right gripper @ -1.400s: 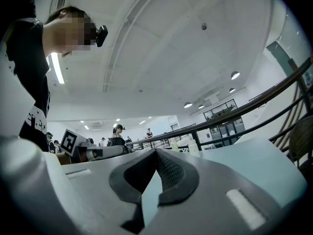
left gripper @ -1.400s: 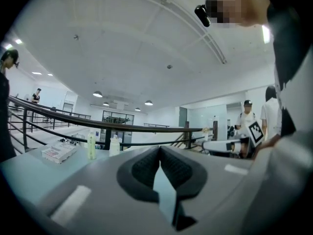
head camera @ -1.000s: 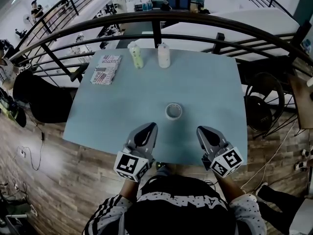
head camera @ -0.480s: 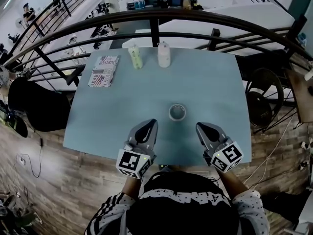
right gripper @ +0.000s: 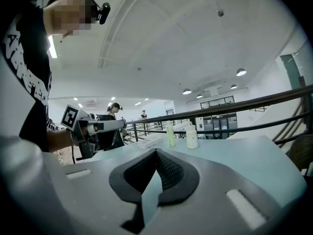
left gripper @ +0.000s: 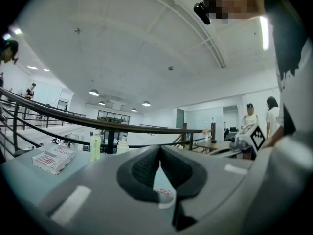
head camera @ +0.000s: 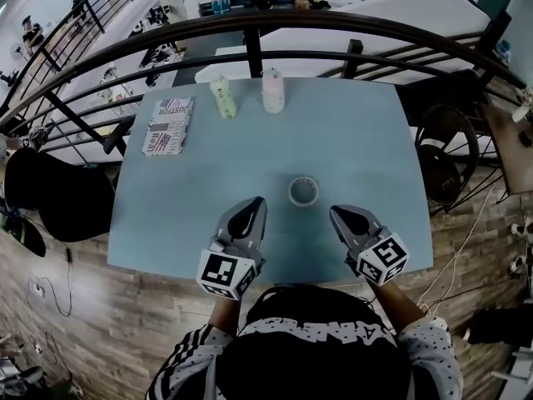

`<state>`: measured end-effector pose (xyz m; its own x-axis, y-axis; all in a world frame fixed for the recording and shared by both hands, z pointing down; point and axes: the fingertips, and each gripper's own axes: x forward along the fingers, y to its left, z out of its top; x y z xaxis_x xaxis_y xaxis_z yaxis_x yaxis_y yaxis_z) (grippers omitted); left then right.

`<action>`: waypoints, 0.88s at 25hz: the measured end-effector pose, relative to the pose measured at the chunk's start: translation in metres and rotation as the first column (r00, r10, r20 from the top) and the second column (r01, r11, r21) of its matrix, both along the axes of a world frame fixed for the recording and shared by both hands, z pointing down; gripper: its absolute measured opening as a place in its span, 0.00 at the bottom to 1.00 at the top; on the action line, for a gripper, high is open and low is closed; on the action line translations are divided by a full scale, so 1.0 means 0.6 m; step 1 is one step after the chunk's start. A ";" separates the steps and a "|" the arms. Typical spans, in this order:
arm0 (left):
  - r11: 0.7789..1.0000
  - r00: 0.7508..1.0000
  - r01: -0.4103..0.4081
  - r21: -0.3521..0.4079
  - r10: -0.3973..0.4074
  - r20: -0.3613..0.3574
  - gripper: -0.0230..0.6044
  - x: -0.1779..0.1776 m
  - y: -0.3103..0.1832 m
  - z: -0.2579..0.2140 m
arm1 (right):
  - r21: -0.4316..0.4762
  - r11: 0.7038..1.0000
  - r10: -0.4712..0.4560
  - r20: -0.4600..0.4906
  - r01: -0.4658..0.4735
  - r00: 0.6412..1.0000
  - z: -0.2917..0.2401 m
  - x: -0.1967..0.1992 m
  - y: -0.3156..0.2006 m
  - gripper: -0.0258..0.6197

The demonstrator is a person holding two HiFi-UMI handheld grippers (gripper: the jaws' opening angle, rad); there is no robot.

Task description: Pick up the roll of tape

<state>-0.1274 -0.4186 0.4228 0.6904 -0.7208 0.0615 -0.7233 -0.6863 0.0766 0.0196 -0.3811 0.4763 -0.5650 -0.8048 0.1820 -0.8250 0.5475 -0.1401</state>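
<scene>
Roll of tape (head camera: 303, 192) lies flat on the blue counter (head camera: 366, 140), closer to its near edge than its far edge. Left tool (head camera: 256, 202) and right tool (head camera: 336, 212) are held over the near edge, one on each side of the roll and clear of it. Each tool's jaws are together and empty. A green bottle (head camera: 222, 97) and a white bottle (head camera: 273, 92) stand at the far edge

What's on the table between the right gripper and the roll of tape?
Nothing: in the head view, only bare blue table separates the right gripper from the roll of tape.
</scene>
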 end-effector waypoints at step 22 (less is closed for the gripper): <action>1.000 0.999 0.021 -0.020 -0.022 -0.044 0.04 -0.068 -0.054 0.030 | -0.113 0.993 -0.035 -0.165 0.017 0.986 0.114 -0.046 -0.077 0.05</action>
